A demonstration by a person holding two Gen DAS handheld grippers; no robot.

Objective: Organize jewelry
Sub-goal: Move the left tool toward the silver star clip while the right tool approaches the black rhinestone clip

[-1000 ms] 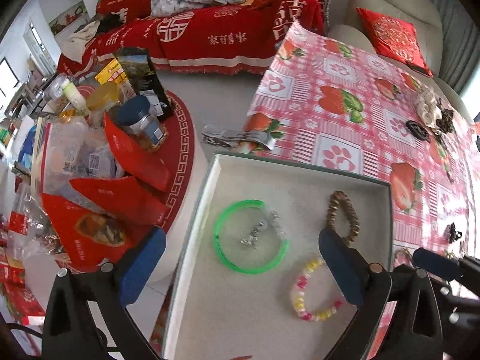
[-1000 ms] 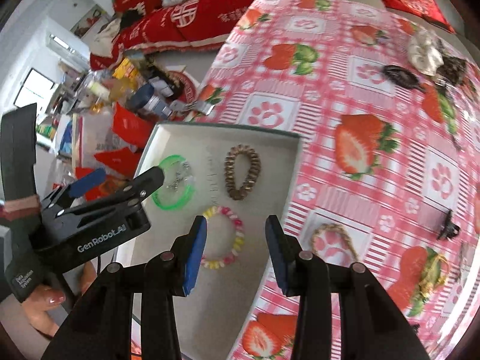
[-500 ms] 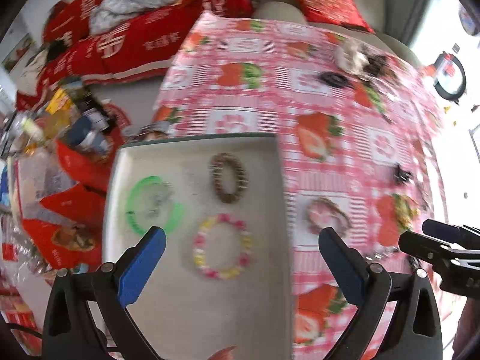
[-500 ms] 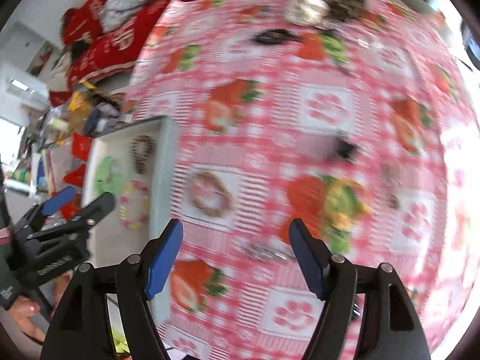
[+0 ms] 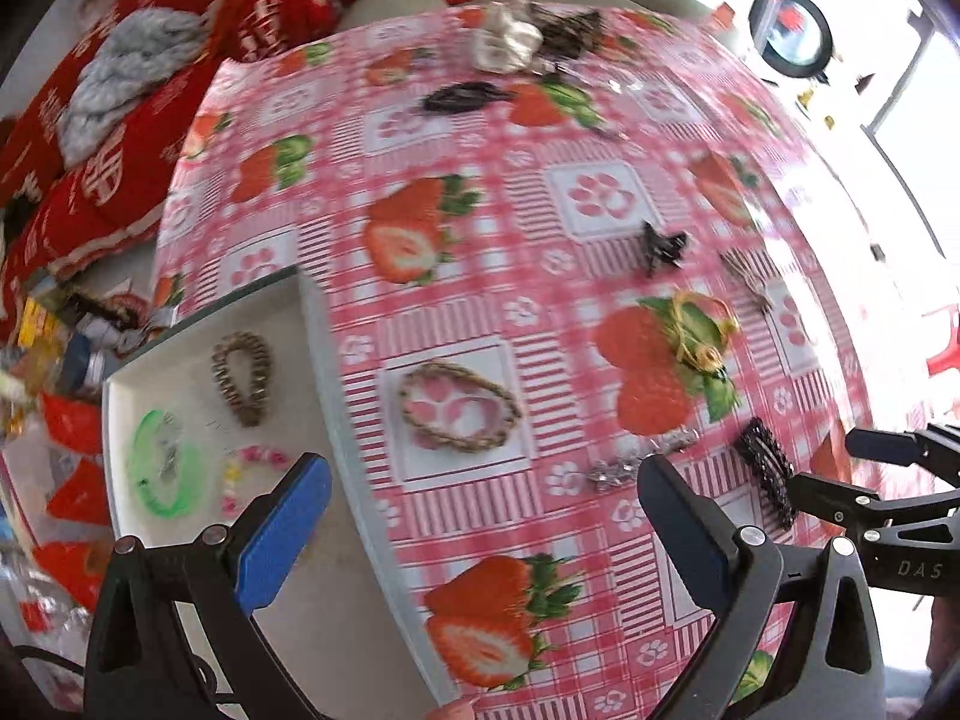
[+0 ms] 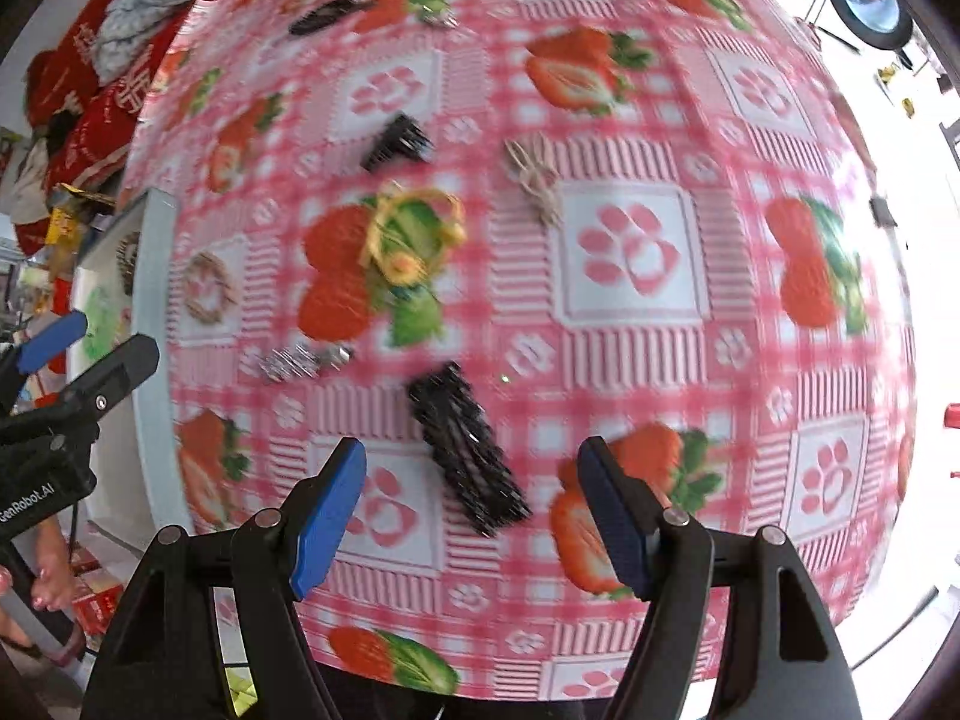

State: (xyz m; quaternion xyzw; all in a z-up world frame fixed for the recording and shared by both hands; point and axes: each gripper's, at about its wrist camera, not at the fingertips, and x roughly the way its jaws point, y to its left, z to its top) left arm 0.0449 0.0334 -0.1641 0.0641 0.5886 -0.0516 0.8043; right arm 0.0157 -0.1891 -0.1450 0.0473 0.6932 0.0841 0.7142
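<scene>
Both hand-held grippers, left [image 5: 483,531] and right [image 6: 474,507], released, empty; white tray [image 5: 312,324] holds green bangle [image 5: 165,474], brown bracelet [image 5: 243,375], beaded bracelet [image 5: 252,468].

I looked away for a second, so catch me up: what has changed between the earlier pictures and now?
Both grippers swung away from the tray out over the tablecloth. The right gripper, nearly shut and empty a second ago, has opened wide and now frames the black hair clip without touching it. The left gripper stayed open and empty. The three bracelets in the tray and the gold bracelet beside it have not moved.

Red-and-white strawberry-print tablecloth [image 5: 540,138], green bangle [image 5: 162,471], black hair clip [image 6: 465,450]
</scene>
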